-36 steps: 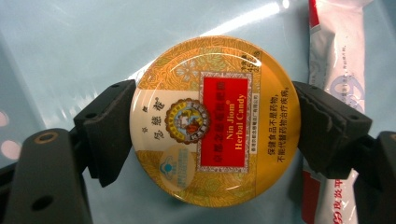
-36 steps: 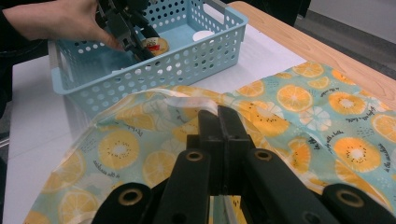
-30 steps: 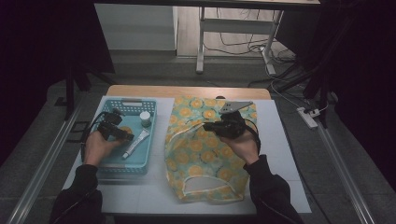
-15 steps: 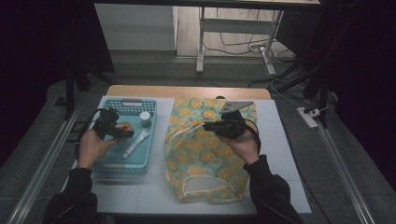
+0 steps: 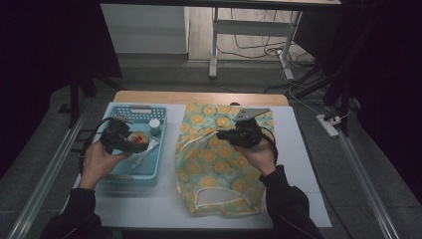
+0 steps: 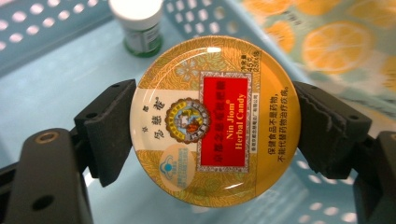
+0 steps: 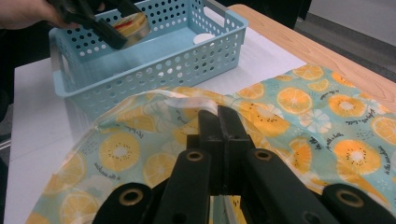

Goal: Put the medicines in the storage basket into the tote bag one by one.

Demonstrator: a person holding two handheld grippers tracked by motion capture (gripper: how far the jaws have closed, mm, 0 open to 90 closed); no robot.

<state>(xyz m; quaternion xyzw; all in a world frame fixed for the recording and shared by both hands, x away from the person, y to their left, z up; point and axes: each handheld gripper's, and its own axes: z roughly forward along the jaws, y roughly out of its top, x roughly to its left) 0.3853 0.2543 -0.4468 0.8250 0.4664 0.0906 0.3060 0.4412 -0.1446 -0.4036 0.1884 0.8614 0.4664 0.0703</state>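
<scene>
Candy tin (image 6: 212, 121) is now lifted above the blue basket (image 5: 149, 172), pinched by the left gripper (image 5: 130, 143); the right gripper (image 7: 218, 122), pressed together, holds the bag's rim (image 7: 187, 102) raised, so loading comes next.

Overhead camera, two close (basket (image 5: 149, 172) shared)

Round herbal candy tin (image 6: 212, 121) clamped flat between the tool's (image 6: 212, 135) black pads, above the blue basket (image 6: 60, 84).
</scene>
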